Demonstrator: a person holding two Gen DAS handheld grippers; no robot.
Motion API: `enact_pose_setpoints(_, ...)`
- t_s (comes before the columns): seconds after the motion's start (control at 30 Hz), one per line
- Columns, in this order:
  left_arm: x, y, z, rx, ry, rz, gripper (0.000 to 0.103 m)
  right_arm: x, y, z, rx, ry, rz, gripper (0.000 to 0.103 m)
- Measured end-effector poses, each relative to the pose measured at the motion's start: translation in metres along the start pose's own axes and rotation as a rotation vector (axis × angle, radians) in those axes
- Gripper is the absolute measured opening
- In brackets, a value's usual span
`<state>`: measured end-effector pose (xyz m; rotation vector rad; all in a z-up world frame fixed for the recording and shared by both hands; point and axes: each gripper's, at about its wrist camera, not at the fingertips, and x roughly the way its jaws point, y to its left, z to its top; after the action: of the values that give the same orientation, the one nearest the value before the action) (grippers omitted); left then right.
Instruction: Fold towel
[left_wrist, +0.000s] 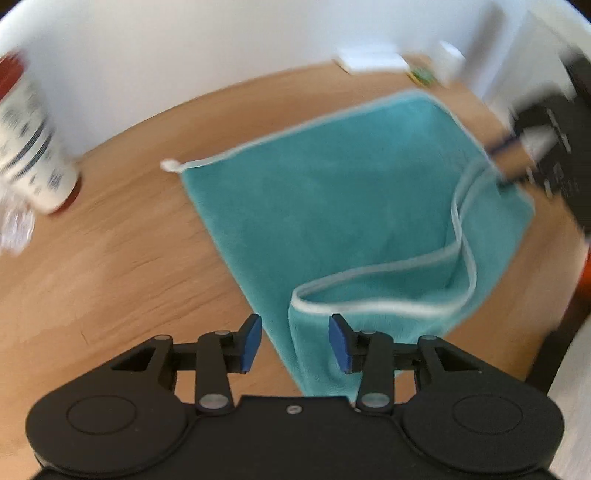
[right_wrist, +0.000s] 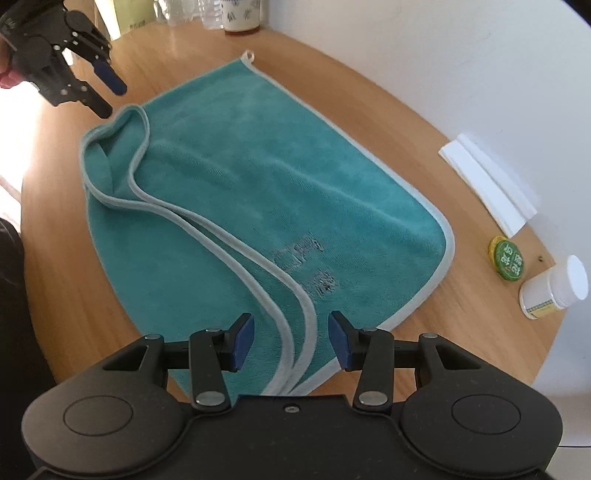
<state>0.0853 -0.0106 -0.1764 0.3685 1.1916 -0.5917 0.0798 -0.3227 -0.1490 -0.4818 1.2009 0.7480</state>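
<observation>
A teal towel (left_wrist: 332, 206) (right_wrist: 258, 184) with a pale hem lies folded over on the round wooden table (left_wrist: 110, 277) (right_wrist: 369, 110). Its two hemmed edges run together loosely, with a puffed loop at one corner (right_wrist: 110, 147). My left gripper (left_wrist: 295, 343) (right_wrist: 112, 99) is open and hovers just off that corner, holding nothing. My right gripper (right_wrist: 291, 341) is open over the other end of the doubled hem, which passes beneath its fingers. In the left wrist view the right gripper (left_wrist: 502, 164) is a blur at the towel's far corner.
A white printed cup (left_wrist: 33, 147) with a red base and crumpled plastic (left_wrist: 14, 229) stand at one side. White paper (right_wrist: 487, 181), a green tin (right_wrist: 508, 260) and a white pill bottle (right_wrist: 554, 288) lie by the wall. The table edge curves close by.
</observation>
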Motion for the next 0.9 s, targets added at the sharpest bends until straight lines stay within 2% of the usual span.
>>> enact_pose_setpoints(0.13, 0.013, -0.006, 0.002, 0.115, 0.021, -0.058, 0.041, 0.008, -0.01, 0.004, 0.018, 0.024, 0.053, 0.05)
enact_pose_setpoints(0.23, 0.024, -0.003, 0.005, 0.111, 0.043, -0.087, 0.04, 0.009, -0.012, 0.005, 0.014, 0.027, 0.08, 0.05)
enact_pose_setpoints(0.3, 0.025, -0.004, 0.007, 0.139, 0.025, -0.112, 0.041, 0.011, -0.014, 0.009, 0.012, 0.026, 0.093, 0.05)
enact_pose_setpoints(0.43, 0.031, -0.001, 0.013, 0.149, 0.045, -0.192, 0.041, 0.015, -0.018, 0.011, 0.029, 0.031, 0.142, 0.05)
enact_pose_setpoints(0.5, 0.034, 0.0, 0.014, 0.163, 0.056, -0.202, 0.038, 0.016, -0.019, 0.011, 0.036, 0.031, 0.15, 0.048)
enact_pose_setpoints(0.57, 0.035, 0.007, 0.016, 0.134, 0.052, -0.221, 0.03, 0.015, -0.024, 0.013, 0.054, 0.032, 0.157, 0.029)
enact_pose_setpoints(0.6, 0.035, 0.01, 0.016, 0.12, 0.049, -0.225, 0.02, 0.014, -0.026, 0.013, 0.068, 0.033, 0.162, 0.015)
enact_pose_setpoints(0.63, 0.034, 0.014, 0.016, 0.1, 0.045, -0.221, 0.017, 0.013, -0.028, 0.013, 0.082, 0.034, 0.168, 0.011)
enact_pose_setpoints(0.7, 0.033, 0.02, 0.014, 0.067, 0.031, -0.222, 0.01, 0.007, -0.032, 0.011, 0.119, 0.03, 0.17, 0.009)
enact_pose_setpoints(0.9, 0.015, 0.029, 0.008, -0.022, -0.083, -0.216, 0.007, -0.026, -0.022, -0.005, 0.192, -0.06, 0.145, 0.006)
